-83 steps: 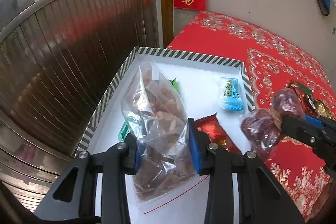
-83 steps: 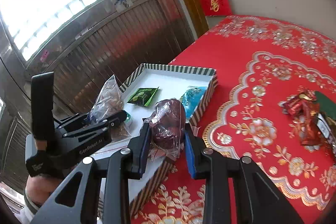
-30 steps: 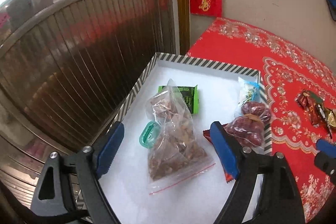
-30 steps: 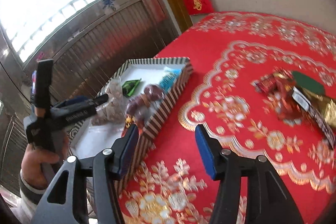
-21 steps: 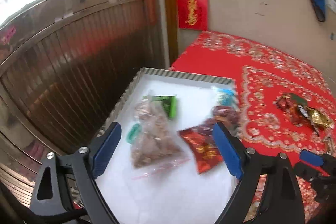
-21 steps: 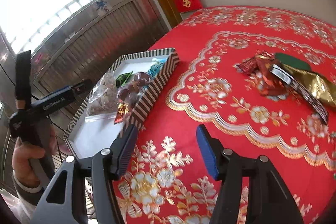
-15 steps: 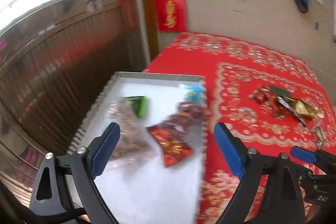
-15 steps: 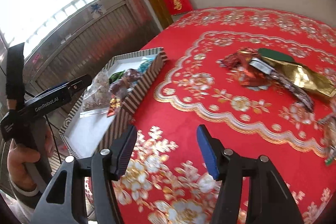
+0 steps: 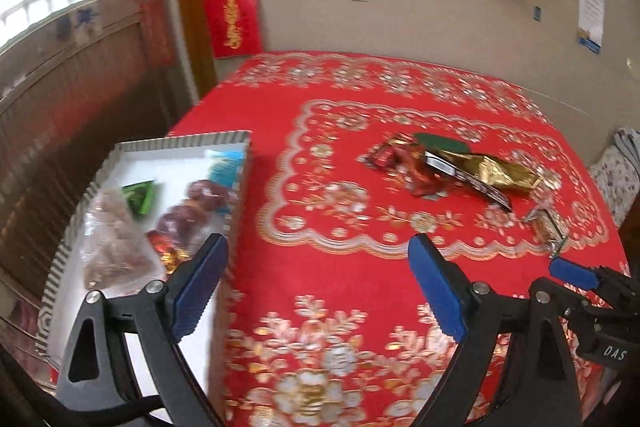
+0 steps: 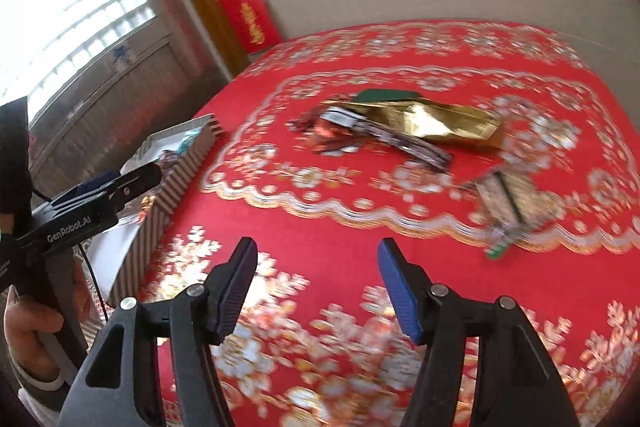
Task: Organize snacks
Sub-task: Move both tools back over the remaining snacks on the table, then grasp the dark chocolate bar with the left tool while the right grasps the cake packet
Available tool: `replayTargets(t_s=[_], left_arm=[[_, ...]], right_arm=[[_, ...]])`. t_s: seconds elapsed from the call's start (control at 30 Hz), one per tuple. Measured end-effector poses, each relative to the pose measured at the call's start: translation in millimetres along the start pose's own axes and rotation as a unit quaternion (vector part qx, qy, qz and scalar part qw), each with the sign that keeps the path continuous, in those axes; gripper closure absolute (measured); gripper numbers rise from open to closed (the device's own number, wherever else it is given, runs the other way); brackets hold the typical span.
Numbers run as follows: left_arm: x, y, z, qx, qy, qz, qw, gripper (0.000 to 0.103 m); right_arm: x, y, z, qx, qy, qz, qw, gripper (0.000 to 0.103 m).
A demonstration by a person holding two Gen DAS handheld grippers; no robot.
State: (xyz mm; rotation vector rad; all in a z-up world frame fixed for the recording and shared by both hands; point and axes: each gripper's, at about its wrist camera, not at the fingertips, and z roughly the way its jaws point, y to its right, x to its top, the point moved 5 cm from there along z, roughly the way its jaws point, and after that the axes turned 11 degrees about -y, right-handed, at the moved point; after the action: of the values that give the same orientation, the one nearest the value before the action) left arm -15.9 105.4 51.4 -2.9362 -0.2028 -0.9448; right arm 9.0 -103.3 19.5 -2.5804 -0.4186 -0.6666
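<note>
Gold foil pouch [image 9: 502, 169]: crumpled, lying flat on red embroidered tablecloth [image 9: 348, 211], far side of loose pile.
Loose pile: red wrappers [image 9: 404, 163], dark striped packet [image 10: 392, 137] lying across the pile, dark green piece [image 10: 386, 95] at the rear; all touching or overlapping.
Outlier: small clear-wrapped snack [image 9: 546, 225], apart from pile, nearer right edge of table.
Striped-rim white box [image 9: 240, 187]: at left table edge, well apart from pile.
Box contents: clear bag of brown pieces [image 9: 114, 247], two dark red wrapped lumps [image 9: 192, 207], red packet [image 9: 166, 249], green packet [image 9: 140, 197], blue packet [image 9: 228, 167].
Left gripper [image 9: 316, 287]: fingers spread wide, holding nothing; above cloth just beside box wall.
Right gripper [image 10: 316, 287]: fingers spread wide, holding nothing; above bare cloth, pile ahead.
In the way: nothing between either gripper and pile.
Left wrist view only: box interior legible.
Right wrist view only: box seen side-on, contents mostly hidden by wall; person's hand [image 10: 30, 331] gripping left tool handle; motion blur on outlier snack.
</note>
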Motion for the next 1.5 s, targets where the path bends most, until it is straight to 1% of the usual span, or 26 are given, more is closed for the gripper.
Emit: replayTargets(t_s=[0.17,0.33,0.47,0.57,0.7,0.77,0.83,1.0,1.17,1.33,1.4,1.5], left_arm=[[4.2,23.3,7.0,-0.008,-0.007,0.015,0.9998,0.012],[8.6,40.7,16.9,-0.019,-0.017,0.02,0.9995,0.012],[11.8,53.8,26.8,-0.022,-0.029,0.028,0.9989,0.012],[19.1,64.3,34.4,-0.036,-0.038,0.022,0.9984,0.012],[34.4,86.0,49.7,-0.049,-0.057,0.017,0.997,0.011],[42.6,95.9,60.3,-0.063,-0.07,0.007,0.9955,0.011],[50.6,103.1,73.0,-0.067,-0.086,-0.012,0.994,0.011],[61.6,119.5,101.1,-0.09,-0.124,-0.057,0.9866,0.011],[64.3,135.9,115.2,-0.084,-0.138,-0.065,0.9847,0.011],[68.2,141.5,128.4,-0.073,-0.149,-0.077,0.9832,0.011],[69.5,143.7,132.2,-0.081,-0.153,-0.086,0.9811,0.011],[70.5,150.5,136.0,-0.083,-0.156,-0.096,0.9796,0.011]], right_arm=[[-5.2,30.3,-11.5,-0.015,0.006,0.031,0.999,0.04],[-4.3,45.2,-16.0,-0.023,0.007,0.036,0.999,0.04],[-3.5,53.0,-13.8,-0.017,0.004,0.041,0.999,0.04],[-4.6,60.8,-10.9,-0.021,-0.002,0.046,0.999,0.04],[-4.3,70.0,-10.1,-0.013,-0.004,0.053,0.999,0.04],[-3.8,75.8,-10.7,-0.013,-0.004,0.056,0.998,0.04],[-3.0,80.1,-11.5,-0.011,-0.004,0.059,0.998,0.04],[-1.6,92.7,-14.0,-0.006,-0.004,0.067,0.998,0.04],[0.3,100.4,-16.9,0.003,0.0,0.071,0.997,0.04],[-0.2,104.4,-16.8,0.014,0.002,0.073,0.997,0.04],[-0.3,107.6,-15.6,0.017,0.001,0.075,0.997,0.04],[-0.4,112.5,-14.1,0.019,0.0,0.079,0.997,0.04]])
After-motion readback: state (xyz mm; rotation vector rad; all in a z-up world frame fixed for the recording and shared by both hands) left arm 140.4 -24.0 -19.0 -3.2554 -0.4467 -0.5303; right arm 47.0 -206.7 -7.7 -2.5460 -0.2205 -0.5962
